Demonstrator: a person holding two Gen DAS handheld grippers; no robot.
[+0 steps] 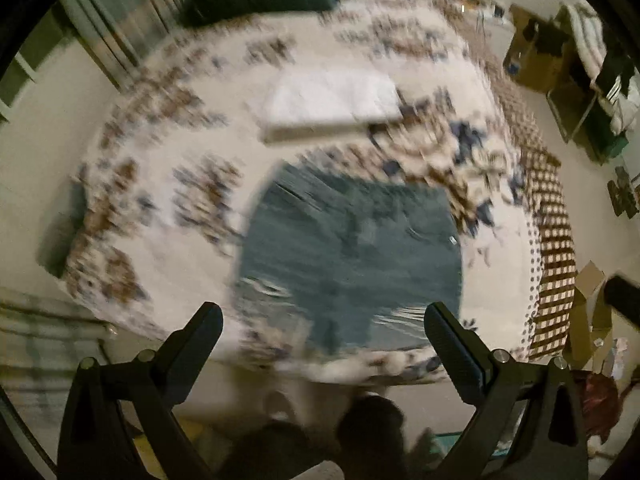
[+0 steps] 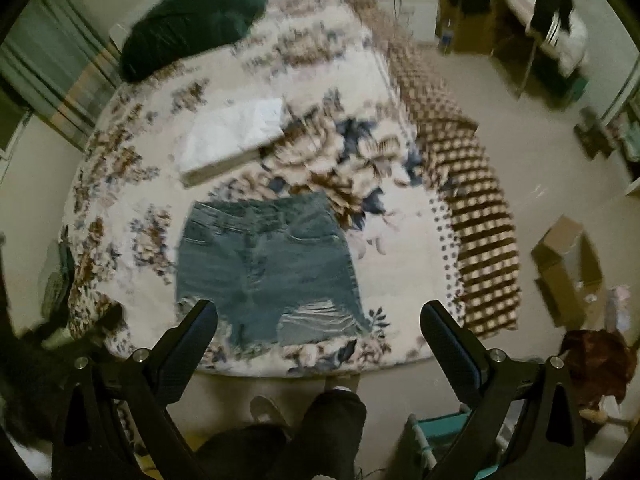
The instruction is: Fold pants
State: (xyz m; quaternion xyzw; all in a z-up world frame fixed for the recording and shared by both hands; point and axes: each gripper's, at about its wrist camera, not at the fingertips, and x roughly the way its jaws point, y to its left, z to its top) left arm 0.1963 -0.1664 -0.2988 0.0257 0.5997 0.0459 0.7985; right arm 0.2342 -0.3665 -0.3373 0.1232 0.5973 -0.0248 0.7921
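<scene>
Blue denim pants lie folded in a squarish shape on a floral bedspread, waistband at the far side and frayed hems at the near bed edge. They also show, blurred, in the left wrist view. My left gripper is open and empty, high above the near edge of the pants. My right gripper is open and empty, high above the bed's near edge, apart from the pants.
A white folded item lies beyond the pants, a dark green heap at the bed's far end. A checked blanket hangs off the right side. Cardboard boxes stand on the floor. The person's legs are below.
</scene>
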